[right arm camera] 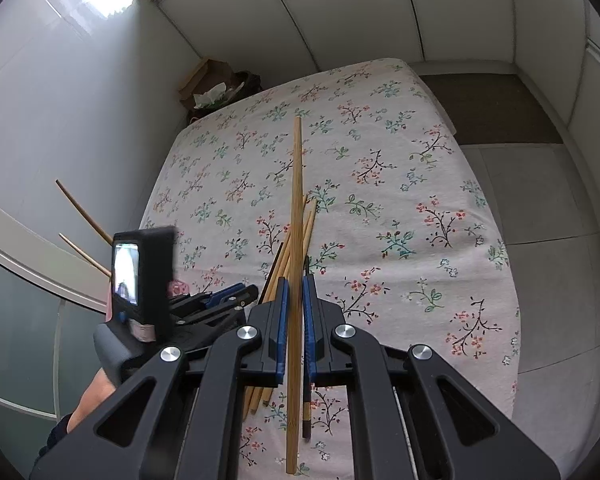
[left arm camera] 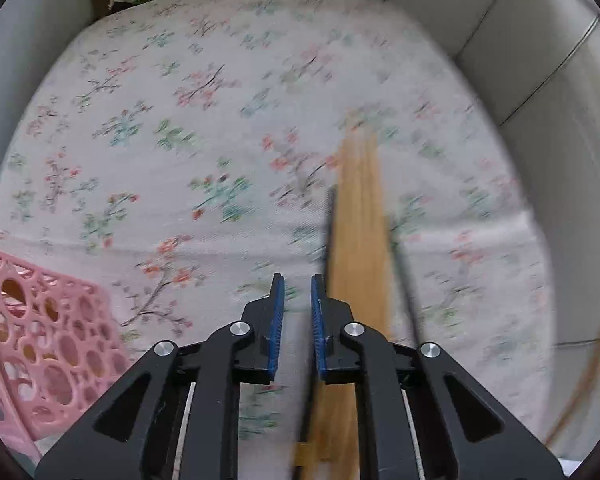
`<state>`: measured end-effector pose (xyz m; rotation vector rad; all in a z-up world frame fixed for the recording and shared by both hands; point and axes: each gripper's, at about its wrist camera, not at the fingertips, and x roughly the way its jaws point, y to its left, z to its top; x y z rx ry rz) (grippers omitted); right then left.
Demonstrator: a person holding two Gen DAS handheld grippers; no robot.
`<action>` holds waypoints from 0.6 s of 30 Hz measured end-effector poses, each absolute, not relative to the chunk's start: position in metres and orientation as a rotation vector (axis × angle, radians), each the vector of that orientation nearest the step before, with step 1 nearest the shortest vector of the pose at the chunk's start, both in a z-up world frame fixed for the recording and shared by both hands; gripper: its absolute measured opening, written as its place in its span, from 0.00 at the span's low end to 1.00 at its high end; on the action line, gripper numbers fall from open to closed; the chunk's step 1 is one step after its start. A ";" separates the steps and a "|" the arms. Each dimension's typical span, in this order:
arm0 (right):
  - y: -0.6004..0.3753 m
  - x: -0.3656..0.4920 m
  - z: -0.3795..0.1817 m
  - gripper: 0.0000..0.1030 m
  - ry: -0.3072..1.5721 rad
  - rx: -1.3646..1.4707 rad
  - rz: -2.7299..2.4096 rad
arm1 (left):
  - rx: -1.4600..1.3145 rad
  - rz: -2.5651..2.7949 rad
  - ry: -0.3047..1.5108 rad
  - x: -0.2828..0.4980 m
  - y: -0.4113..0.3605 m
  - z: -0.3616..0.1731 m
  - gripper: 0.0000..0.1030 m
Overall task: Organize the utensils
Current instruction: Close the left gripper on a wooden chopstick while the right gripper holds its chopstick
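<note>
My right gripper is shut on one long bamboo chopstick and holds it above the floral tablecloth. Several more chopsticks, bamboo and dark-tipped, lie in a pile under it. My left gripper has its blue pads a narrow gap apart with nothing between them; it also shows in the right wrist view, left of the pile. In the blurred left wrist view the chopstick pile lies just right of the left gripper. A pink perforated basket sits at the lower left; two chopsticks stick up behind the left gripper.
The table stands in a corner, with a grey wall on the left and white cabinet panels behind. A brown paper bag with clutter sits past the far left table corner. Tiled floor lies to the right.
</note>
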<state>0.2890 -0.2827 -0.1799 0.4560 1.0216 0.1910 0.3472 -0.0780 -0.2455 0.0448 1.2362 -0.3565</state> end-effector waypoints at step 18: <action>-0.282 0.288 -0.178 0.07 1.020 0.452 0.184 | 0.130 -0.443 1.272 0.342 -0.106 -0.266 0.12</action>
